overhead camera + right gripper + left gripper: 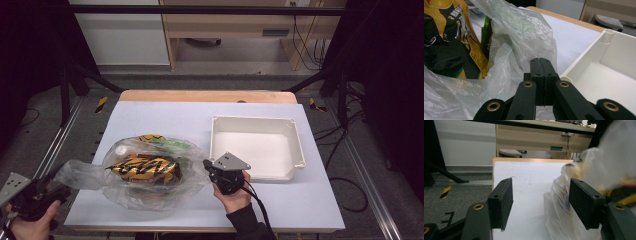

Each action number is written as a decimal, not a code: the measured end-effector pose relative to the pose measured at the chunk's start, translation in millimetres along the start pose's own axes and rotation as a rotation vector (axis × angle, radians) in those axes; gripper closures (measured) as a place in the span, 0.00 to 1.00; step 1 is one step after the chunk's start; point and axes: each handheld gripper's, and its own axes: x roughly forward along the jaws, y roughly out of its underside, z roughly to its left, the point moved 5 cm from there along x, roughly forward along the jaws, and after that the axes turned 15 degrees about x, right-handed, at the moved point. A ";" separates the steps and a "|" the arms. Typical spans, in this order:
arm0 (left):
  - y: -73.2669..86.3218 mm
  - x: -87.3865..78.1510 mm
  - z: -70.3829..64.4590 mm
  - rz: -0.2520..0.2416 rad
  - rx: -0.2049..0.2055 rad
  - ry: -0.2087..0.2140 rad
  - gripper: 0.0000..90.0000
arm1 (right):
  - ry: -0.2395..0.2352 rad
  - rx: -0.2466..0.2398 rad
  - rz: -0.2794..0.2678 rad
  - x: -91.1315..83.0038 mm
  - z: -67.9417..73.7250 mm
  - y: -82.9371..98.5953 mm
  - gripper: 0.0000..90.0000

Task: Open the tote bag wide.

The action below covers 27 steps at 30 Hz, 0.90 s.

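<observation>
A clear plastic bag (pixel 150 175) lies on the white table, holding yellow-and-black snack packets (pixel 145 167) and a green one (pixel 172 145). My right gripper (pixel 206 164) is at the bag's right edge, beside the tray. In the right gripper view its jaws (pixel 541 60) are pressed together, and the bag's film (pixel 524 32) gathers at their tips. My left gripper (pixel 60 190) hangs off the table's front-left corner, at the bag's drawn-out tail (pixel 75 172). The left gripper (pixel 540 185) stands open, with the bag (pixel 559 202) against its right pad (pixel 584 200).
An empty white tray (pixel 300 150) stands on the right half of the table, close to my right gripper. The table's wooden far edge (pixel 207 96) borders the floor, with black frame posts at both sides. Bare table surface lies behind the bag.
</observation>
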 end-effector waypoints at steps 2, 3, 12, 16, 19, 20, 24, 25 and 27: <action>-6.4 2.4 2.5 -0.014 -0.014 0.006 0.40 | -0.002 -0.001 0.003 -0.1 0.0 0.6 1.00; -10.1 3.9 4.0 -0.018 -0.010 0.005 0.40 | -0.003 -0.004 0.005 0.1 0.1 0.9 1.00; -46.3 17.4 -17.0 -0.039 0.042 0.137 0.41 | -0.051 -0.014 0.014 1.4 4.9 1.3 0.96; -38.4 24.2 -37.7 0.003 0.077 0.211 0.41 | -0.062 -0.024 -0.001 1.8 7.4 -2.3 0.87; -28.5 30.8 -47.9 0.054 0.115 0.238 0.41 | -0.076 -0.038 -0.020 1.9 10.6 -7.8 0.79; -25.1 33.1 -49.6 0.070 0.125 0.238 0.41 | -0.080 -0.042 -0.032 1.8 12.1 -10.1 0.75; -15.6 43.3 -50.3 0.110 0.129 0.241 0.42 | -0.090 -0.059 -0.072 1.2 17.0 -19.7 0.63; -14.5 45.7 -49.7 0.113 0.127 0.245 0.43 | -0.090 -0.066 -0.083 0.7 17.5 -22.7 0.62; -13.3 50.1 -48.4 0.116 0.120 0.255 0.45 | -0.095 -0.065 -0.105 -1.1 17.8 -29.9 0.58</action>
